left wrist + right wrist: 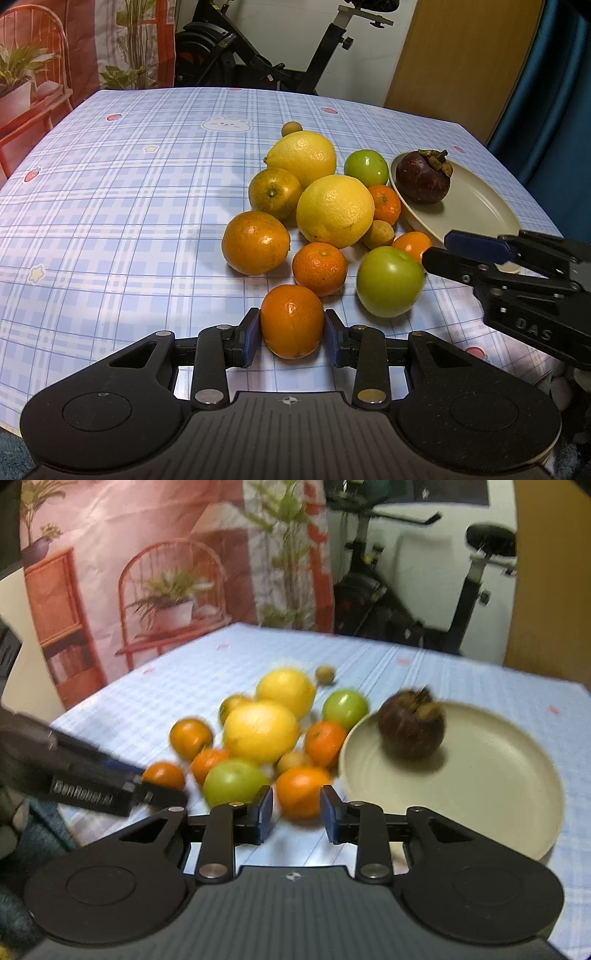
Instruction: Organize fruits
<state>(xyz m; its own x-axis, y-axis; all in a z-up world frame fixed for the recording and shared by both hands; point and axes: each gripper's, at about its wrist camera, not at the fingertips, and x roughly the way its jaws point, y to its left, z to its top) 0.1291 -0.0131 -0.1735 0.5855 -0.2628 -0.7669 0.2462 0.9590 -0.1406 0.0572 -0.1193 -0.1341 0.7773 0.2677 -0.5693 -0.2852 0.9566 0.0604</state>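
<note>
Left gripper [291,334] clamped on a small orange [291,320], both blue pads [251,338] pressed against its sides, fruit low over the checked tablecloth [129,206] at the near edge of the pile; right gripper [296,808] with jaws partly apart and nothing between the pads, hovering just short of another orange [303,792] at the near rim of the cream plate [480,794]; same gripper seen from the left wrist view entering from the right [439,249], tips over the plate [476,210] edge, just beside a green fruit [389,281]. On the plate, a single dark purple mangosteen [423,176], upright, calyx up; beside the plate, a loose cluster: two lemons [334,210] touching at the centre, a second green fruit [365,167] near the rim, several oranges and tangerines [319,268] around them, a small tan longan [377,233] tucked between. Right wrist view blurred, fine detail not readable; exercise bike [258,48] behind the table.
</note>
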